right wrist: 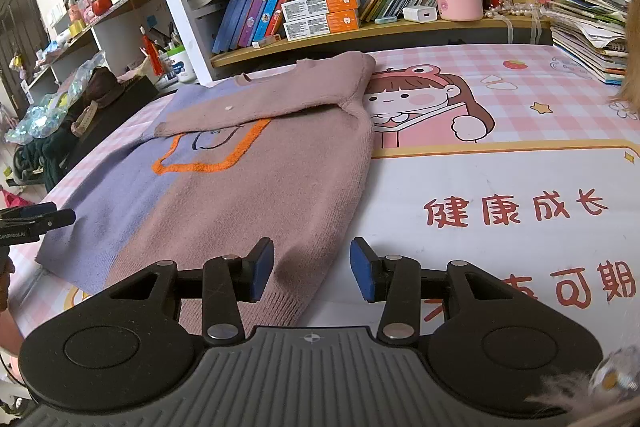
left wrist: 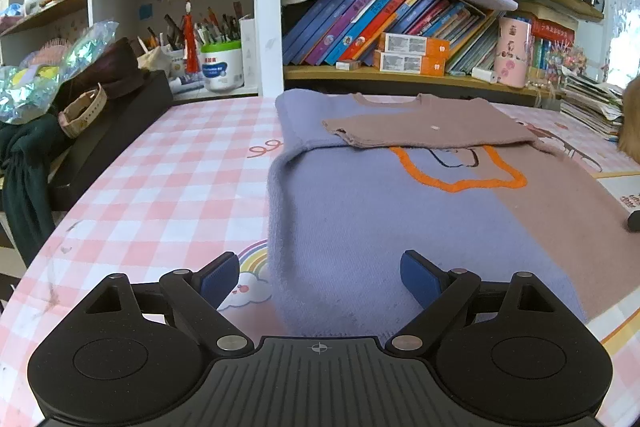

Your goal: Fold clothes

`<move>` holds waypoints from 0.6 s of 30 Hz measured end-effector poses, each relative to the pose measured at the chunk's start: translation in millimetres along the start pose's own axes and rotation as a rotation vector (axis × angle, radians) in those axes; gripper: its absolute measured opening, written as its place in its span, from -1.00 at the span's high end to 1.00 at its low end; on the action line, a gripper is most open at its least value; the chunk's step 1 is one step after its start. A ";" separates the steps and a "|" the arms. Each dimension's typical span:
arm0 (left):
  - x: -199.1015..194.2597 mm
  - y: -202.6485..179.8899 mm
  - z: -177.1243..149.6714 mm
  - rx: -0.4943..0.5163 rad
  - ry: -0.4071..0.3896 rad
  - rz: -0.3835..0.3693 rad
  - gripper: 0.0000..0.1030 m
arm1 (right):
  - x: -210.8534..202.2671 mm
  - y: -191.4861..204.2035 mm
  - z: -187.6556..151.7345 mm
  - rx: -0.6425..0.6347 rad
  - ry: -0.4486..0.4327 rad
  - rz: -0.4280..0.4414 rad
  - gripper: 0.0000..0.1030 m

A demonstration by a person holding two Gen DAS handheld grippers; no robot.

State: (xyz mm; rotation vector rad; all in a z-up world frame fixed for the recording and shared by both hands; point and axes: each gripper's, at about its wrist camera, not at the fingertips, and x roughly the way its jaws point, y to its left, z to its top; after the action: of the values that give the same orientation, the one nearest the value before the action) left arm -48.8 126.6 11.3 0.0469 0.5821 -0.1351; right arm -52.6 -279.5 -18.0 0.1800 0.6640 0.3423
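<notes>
Two tools, left tool (left wrist: 320, 277) and right tool (right wrist: 312, 269), spread wide, gripping nothing. Sweater (right wrist: 248, 187) flat mid-counter (right wrist: 500, 171), sleeves folded in. Soft, limp knit, likely light; best pinched at hem corners.

Sweater (right wrist: 248, 183) on table (right wrist: 500, 171) — sleeves folded across chest; bookshelf (right wrist: 360, 31) behind

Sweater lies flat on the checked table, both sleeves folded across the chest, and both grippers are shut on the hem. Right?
Not quite. Both grippers are open and hold nothing: the left gripper and right gripper hover at the sweater hem, as each wrist view shows.
</notes>
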 end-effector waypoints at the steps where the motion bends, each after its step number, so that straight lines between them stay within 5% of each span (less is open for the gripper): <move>1: 0.2 0.3 0.0 -0.001 0.002 0.001 -0.75 | 0.1 0.4 -0.1 -0.001 0.001 -0.001 0.21; 18: -1.1 1.9 -3.6 0.008 -0.001 -0.017 -0.75 | 1.5 5.8 0.3 -0.014 0.009 0.007 0.21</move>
State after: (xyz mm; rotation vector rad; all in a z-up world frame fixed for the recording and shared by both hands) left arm -51.4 129.0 8.9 0.0493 0.5808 -0.1535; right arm -52.8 -273.5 -17.0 0.1673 0.6696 0.3547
